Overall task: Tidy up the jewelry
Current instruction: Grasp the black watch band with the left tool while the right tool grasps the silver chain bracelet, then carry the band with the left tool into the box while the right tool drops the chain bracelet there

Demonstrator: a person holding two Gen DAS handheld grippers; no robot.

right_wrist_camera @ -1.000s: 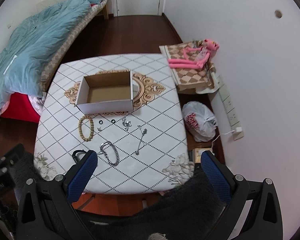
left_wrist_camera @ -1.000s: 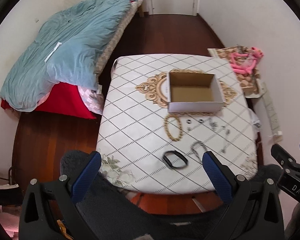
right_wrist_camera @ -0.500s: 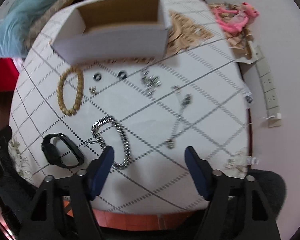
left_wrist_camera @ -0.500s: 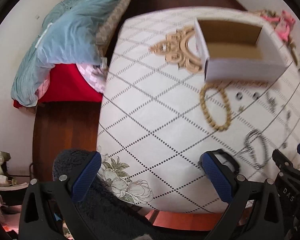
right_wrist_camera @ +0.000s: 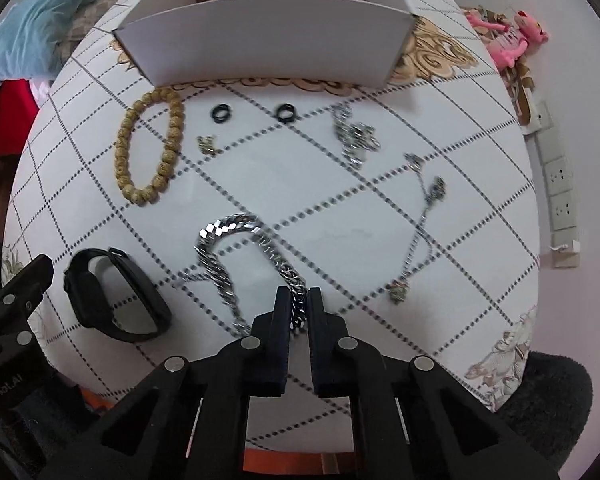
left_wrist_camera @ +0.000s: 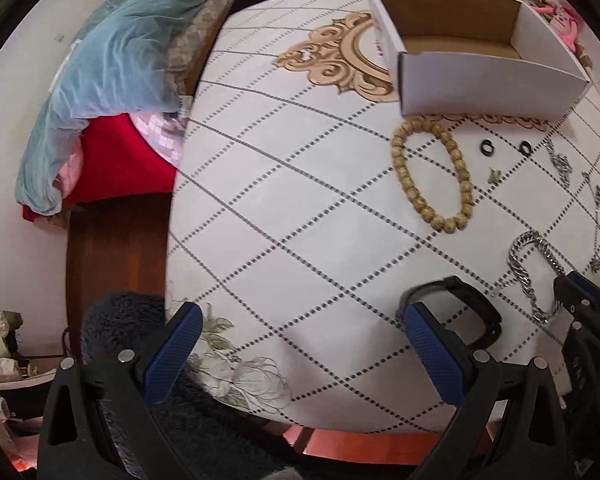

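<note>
right gripper (right_wrist_camera: 298,300): pinched nearly closed on the near end of the silver curb-chain bracelet (right_wrist_camera: 236,232). The chain sits right between the jaws, and the rest of it lies flat on the table, so I'd call it gripped but not lifted yet.
left gripper (left_wrist_camera: 300,344): spread wide with nothing between the blue pads, hanging over the near edge of the table (left_wrist_camera: 300,220).
black smart band (right_wrist_camera: 112,296): on the cloth just left of the chain, untouched.
thin pendant chain (right_wrist_camera: 418,236): off to the right, stretched out.
wooden bead bracelet (right_wrist_camera: 150,148): further back on the left.
small gold charm (right_wrist_camera: 206,145): just right of the beads.
two black rings (right_wrist_camera: 221,113): in a row just in front of the box.
tangled silver chain (right_wrist_camera: 354,136): right of the rings.
cardboard box (right_wrist_camera: 268,40): at the far end, open. What I can see of the inside is bare.
progress: barely started, I'd say. Every piece is out on the cloth, so all of it's left to go, the chain first.
writing: some white letters on the gripper bodies at the frame edges, too cut off to read. No brands anywhere else.
</note>
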